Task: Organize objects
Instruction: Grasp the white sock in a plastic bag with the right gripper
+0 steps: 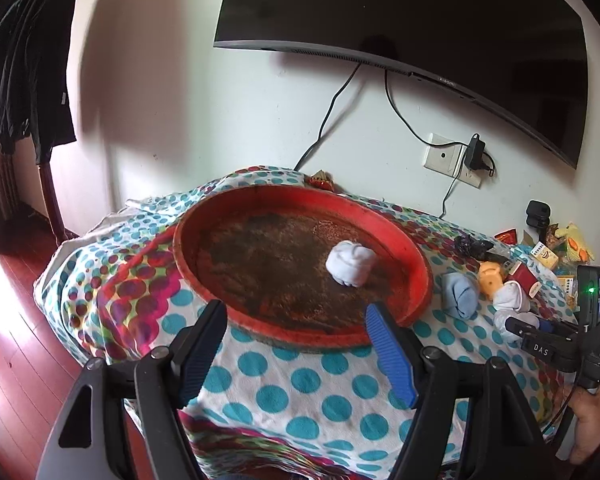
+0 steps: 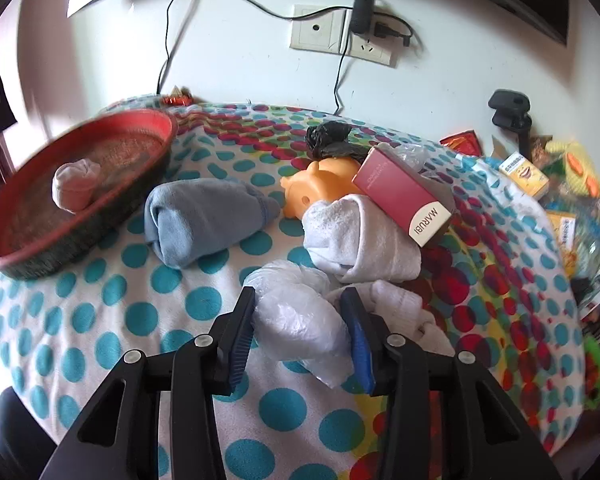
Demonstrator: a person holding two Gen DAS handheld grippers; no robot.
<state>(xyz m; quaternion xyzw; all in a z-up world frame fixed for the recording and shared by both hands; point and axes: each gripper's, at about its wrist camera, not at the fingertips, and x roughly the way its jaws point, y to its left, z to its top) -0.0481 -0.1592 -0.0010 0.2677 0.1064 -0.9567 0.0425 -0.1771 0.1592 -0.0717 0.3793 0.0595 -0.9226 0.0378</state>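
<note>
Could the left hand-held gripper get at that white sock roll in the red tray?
Probably yes. The left hand-held gripper is open and empty at the tray's near rim, and the sock roll lies alone with nothing over it.

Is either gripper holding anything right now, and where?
Right gripper jaws pinch the crumpled clear plastic bag across its middle. Left gripper holds nothing.

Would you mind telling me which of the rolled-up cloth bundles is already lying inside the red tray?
The small white rolled bundle: it alone sits inside the red tray. The blue bundle and the larger white one lie on the dotted cloth.
</note>
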